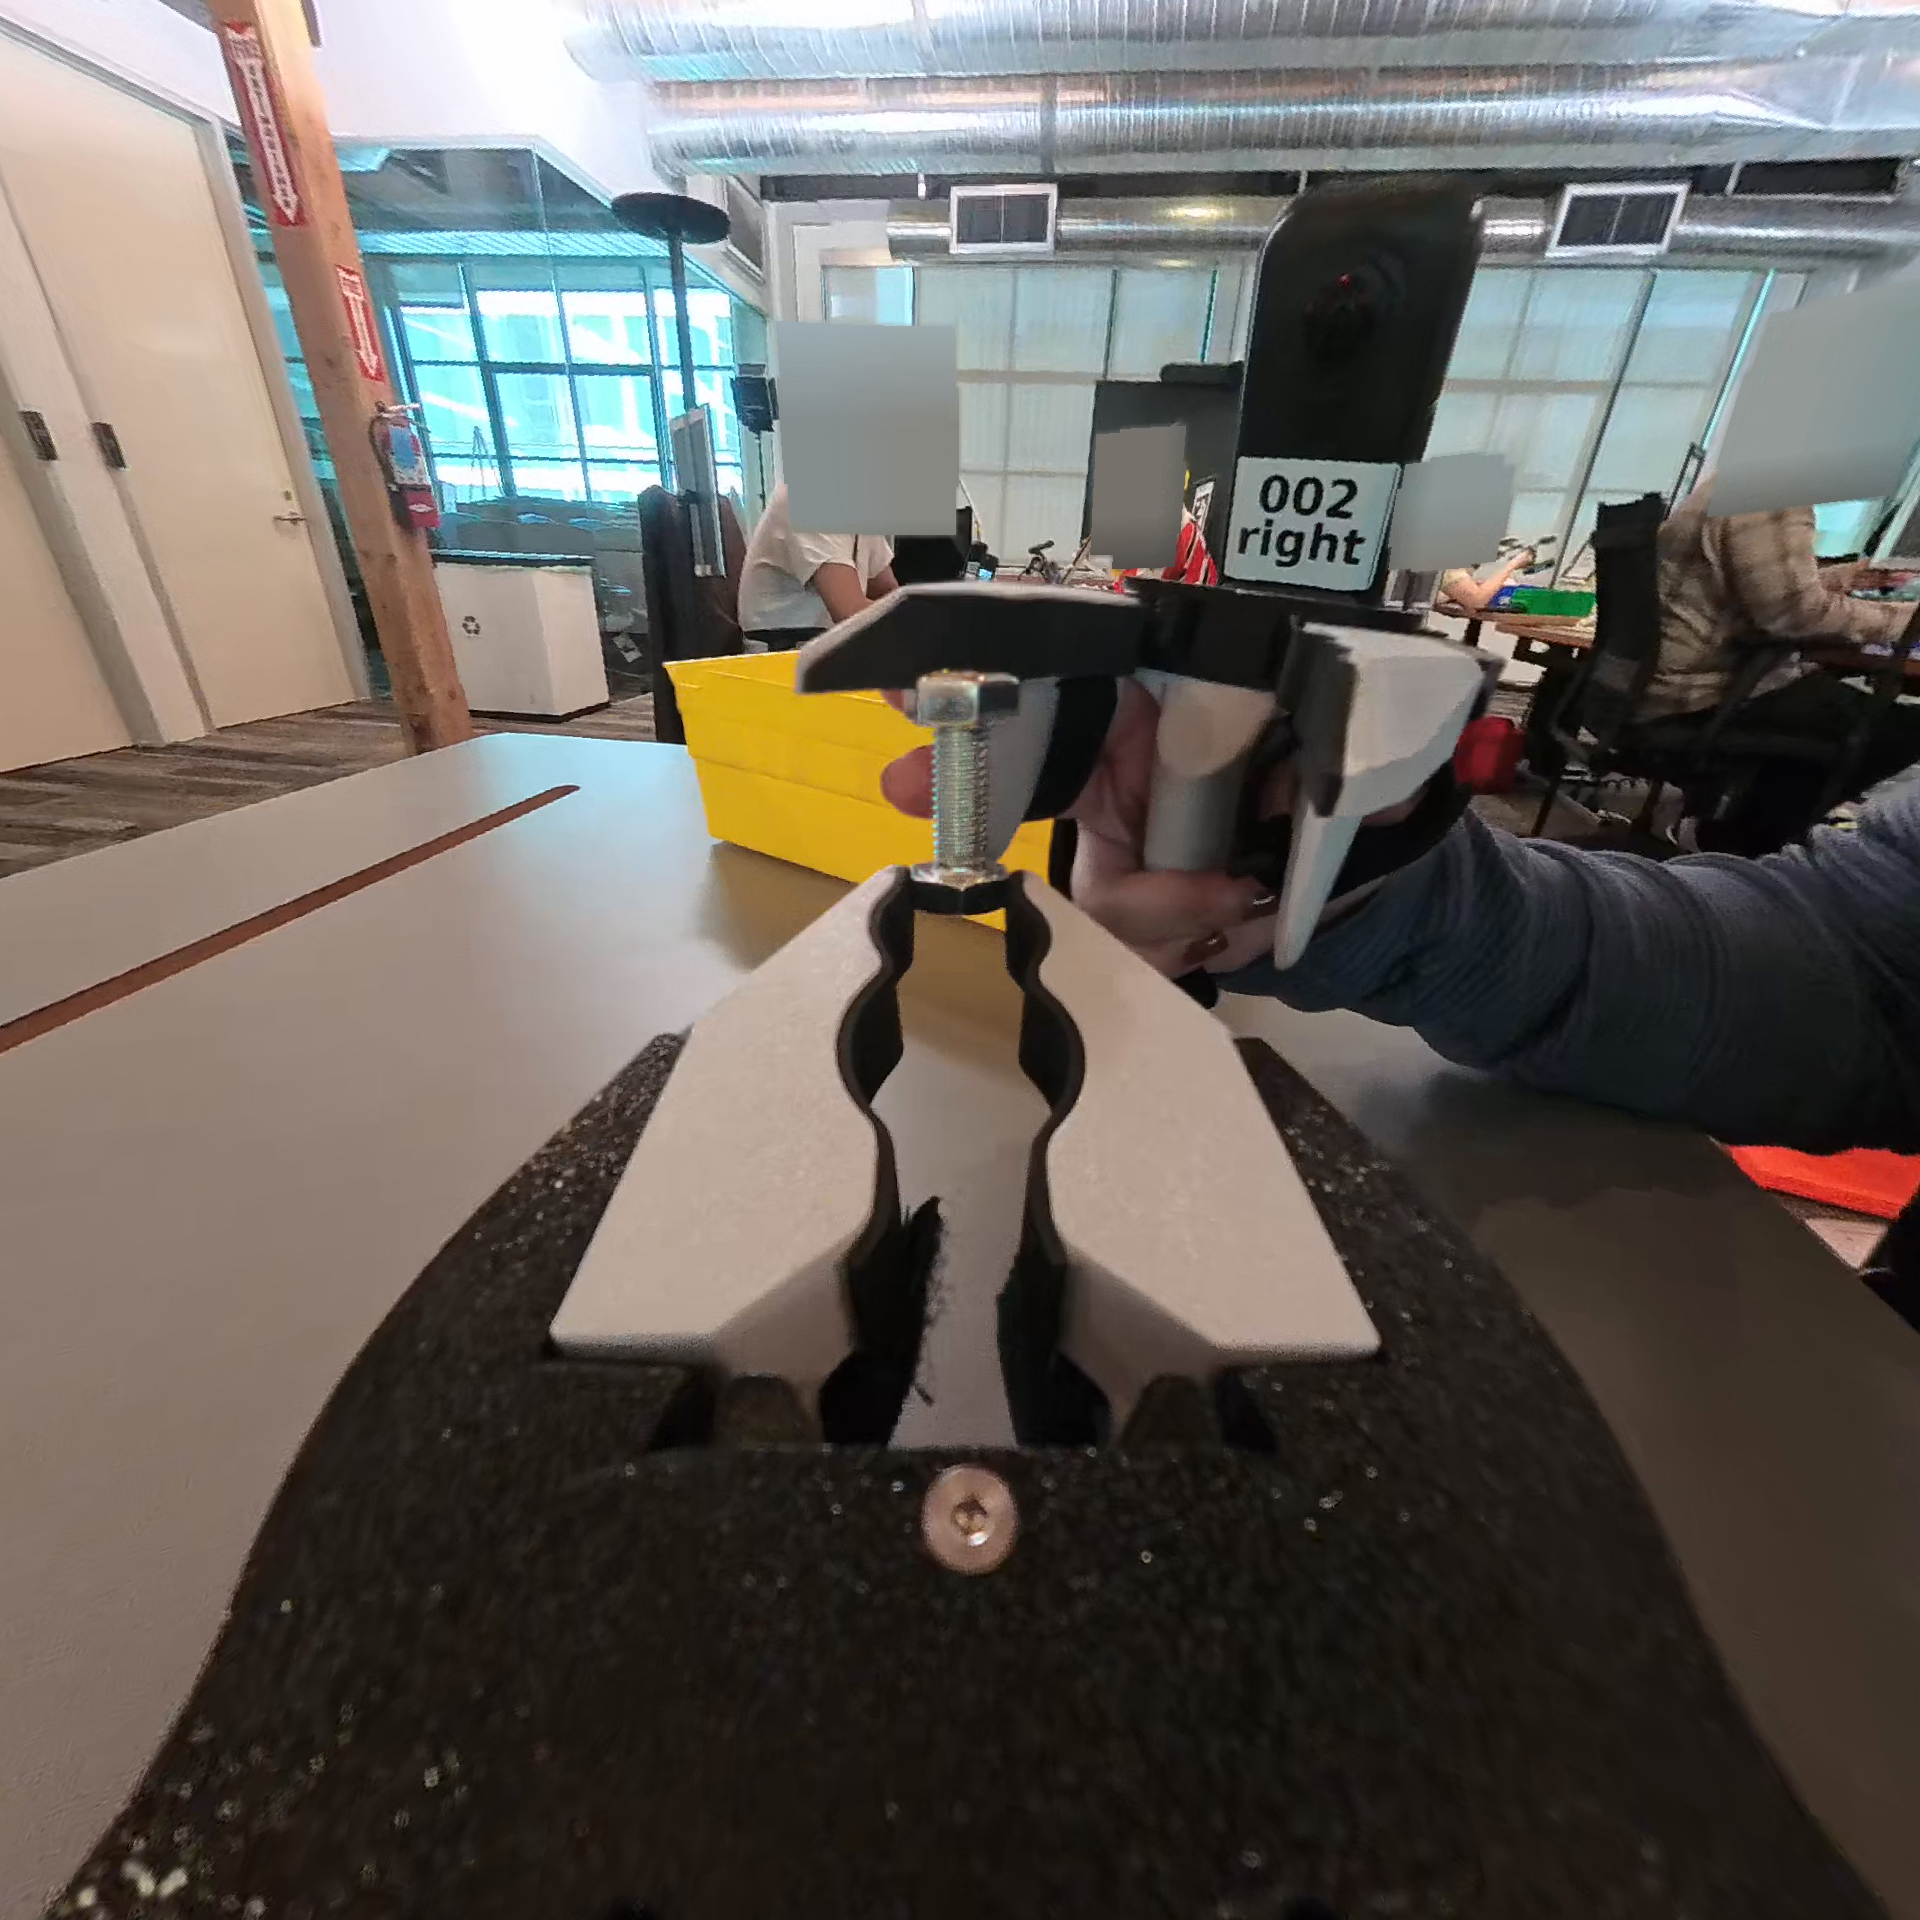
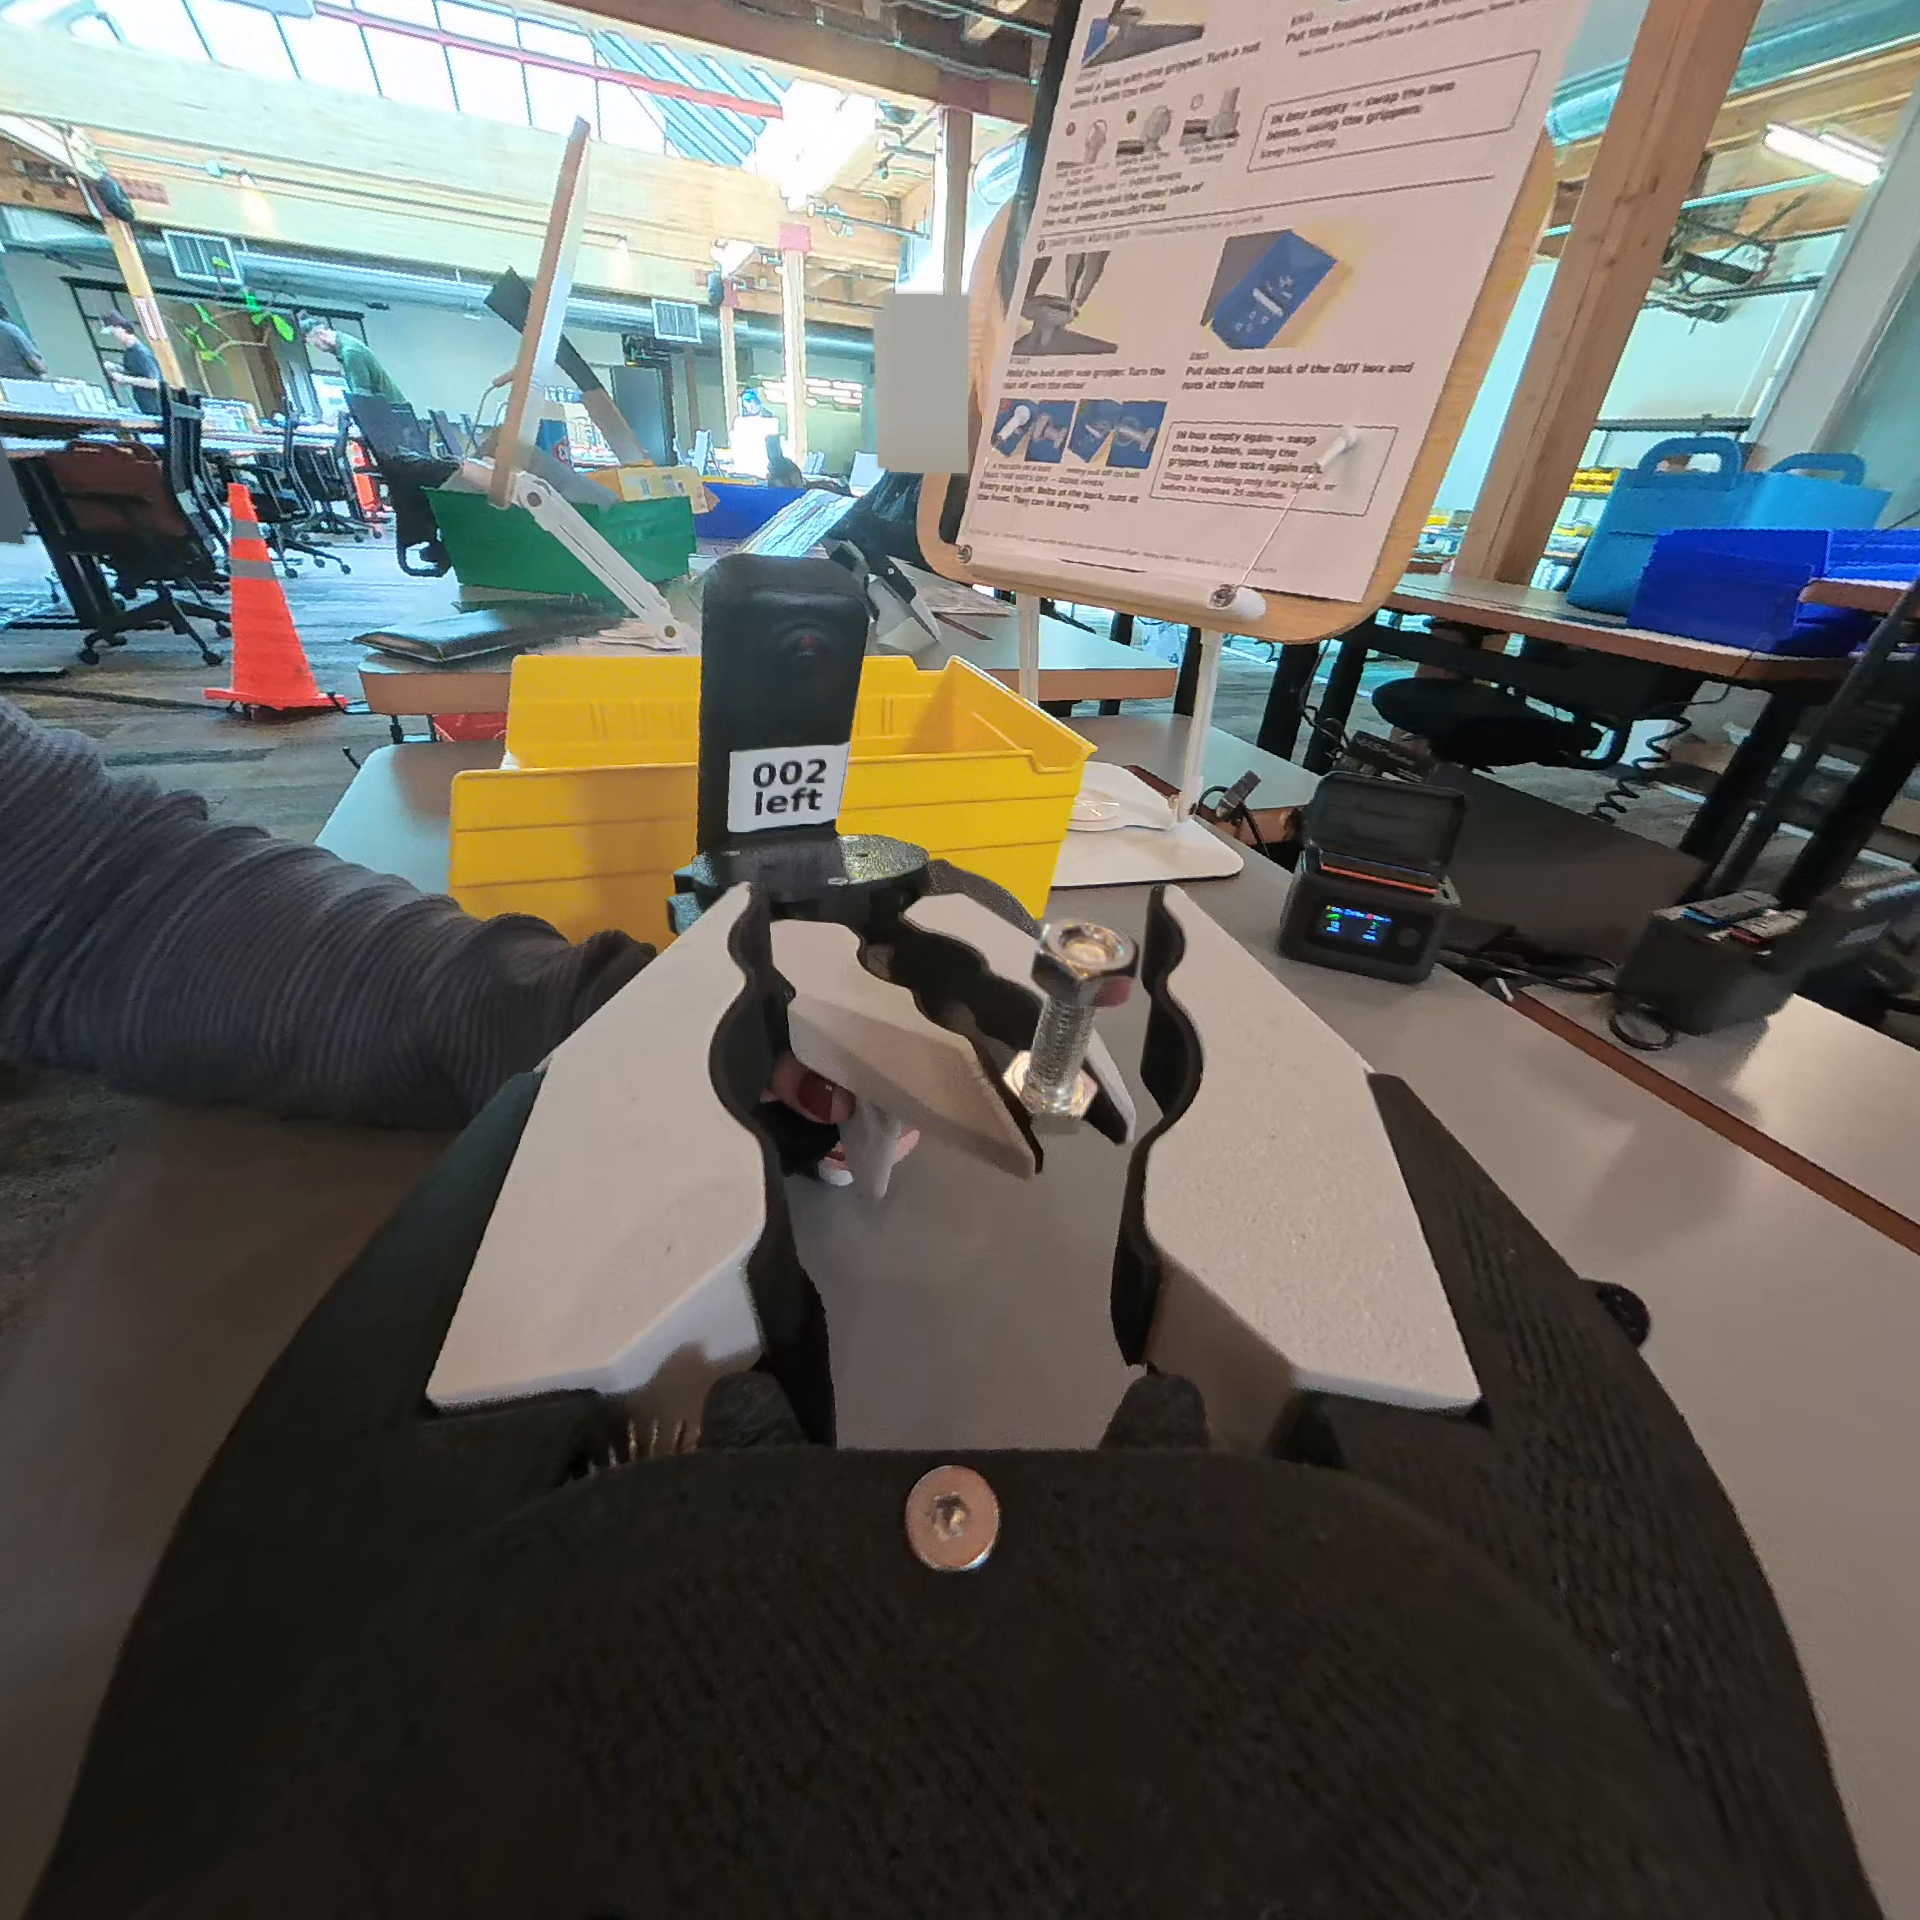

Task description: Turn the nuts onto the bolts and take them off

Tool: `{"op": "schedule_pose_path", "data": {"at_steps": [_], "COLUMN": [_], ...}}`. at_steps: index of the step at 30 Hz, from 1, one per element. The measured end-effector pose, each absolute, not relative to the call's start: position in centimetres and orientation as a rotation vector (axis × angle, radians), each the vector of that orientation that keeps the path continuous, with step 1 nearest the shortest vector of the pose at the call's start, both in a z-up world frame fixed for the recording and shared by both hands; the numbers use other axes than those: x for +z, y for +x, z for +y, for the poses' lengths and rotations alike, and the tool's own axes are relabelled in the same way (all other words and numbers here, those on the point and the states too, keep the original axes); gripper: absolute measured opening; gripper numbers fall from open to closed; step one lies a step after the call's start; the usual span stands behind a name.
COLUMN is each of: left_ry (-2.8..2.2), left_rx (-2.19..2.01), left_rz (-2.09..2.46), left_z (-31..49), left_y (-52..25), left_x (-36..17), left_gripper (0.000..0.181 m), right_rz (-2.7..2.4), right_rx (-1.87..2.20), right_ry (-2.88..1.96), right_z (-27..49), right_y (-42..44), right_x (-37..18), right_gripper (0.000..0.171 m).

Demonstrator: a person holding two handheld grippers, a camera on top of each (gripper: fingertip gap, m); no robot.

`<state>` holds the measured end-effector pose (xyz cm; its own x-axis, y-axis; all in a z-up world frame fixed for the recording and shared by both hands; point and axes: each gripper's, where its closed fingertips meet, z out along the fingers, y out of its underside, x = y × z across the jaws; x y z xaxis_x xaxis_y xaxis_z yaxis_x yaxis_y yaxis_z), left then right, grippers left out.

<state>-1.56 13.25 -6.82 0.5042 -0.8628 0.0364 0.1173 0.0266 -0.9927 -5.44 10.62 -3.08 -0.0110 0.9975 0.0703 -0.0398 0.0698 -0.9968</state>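
A silver bolt stands upright above the grey table, hex head on top. My left gripper is shut on the nut at the bolt's lower end. It also shows in the right wrist view, holding the nut with the bolt tilted above it. My right gripper is wide open at the level of the bolt head. The head sits between the fingers, close beside the right finger. I cannot tell if they touch.
A yellow bin stands on the table just behind the grippers, also seen in the right wrist view. A white stand with an instruction sheet and a small black device with a lit screen are at the back right. People sit at far desks. The left gripper's tips are roughly 5 cm from the right gripper's.
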Motion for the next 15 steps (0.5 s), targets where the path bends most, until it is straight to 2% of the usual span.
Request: {"op": "schedule_pose_path", "data": {"at_steps": [8,15], "left_ry": [-1.322,-1.330], "left_rx": [-0.873,-0.877], "left_rz": [0.609,0.689], "left_z": [14.2,13.5], "left_y": [-3.2,-2.1], "left_x": [-6.1,-6.6], "left_gripper": [0.015,0.015], "right_rz": [-1.214,-1.184], "right_rx": [1.194,1.179], "right_ry": [-1.143,-1.137], "right_z": [11.0,11.4], "right_y": [-5.2,-5.2], "right_x": [-3.2,-3.0], "right_gripper": [0.070,0.071]}}
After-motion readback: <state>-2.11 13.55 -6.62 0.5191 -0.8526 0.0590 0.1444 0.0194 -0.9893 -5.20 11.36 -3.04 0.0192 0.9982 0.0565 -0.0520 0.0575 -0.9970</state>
